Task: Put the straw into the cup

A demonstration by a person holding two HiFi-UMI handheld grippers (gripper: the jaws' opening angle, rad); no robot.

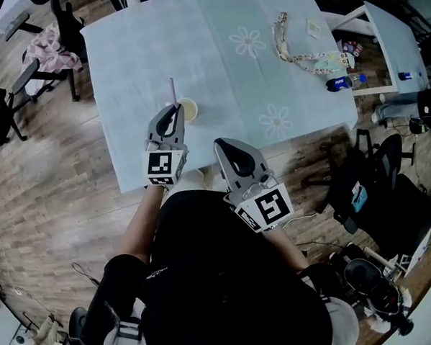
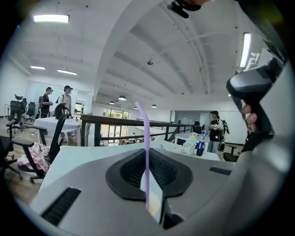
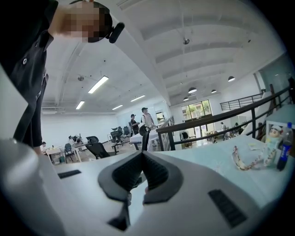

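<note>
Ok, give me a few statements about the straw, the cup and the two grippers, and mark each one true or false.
1. The left gripper is shut on the purple straw. True.
2. The straw lies flat on the table. False: it stands upright in the left gripper's jaws.
3. The right gripper grips the cup. False: its jaws are together on nothing, apart from the cup.
4. A lanyard lies on the table. True.
</note>
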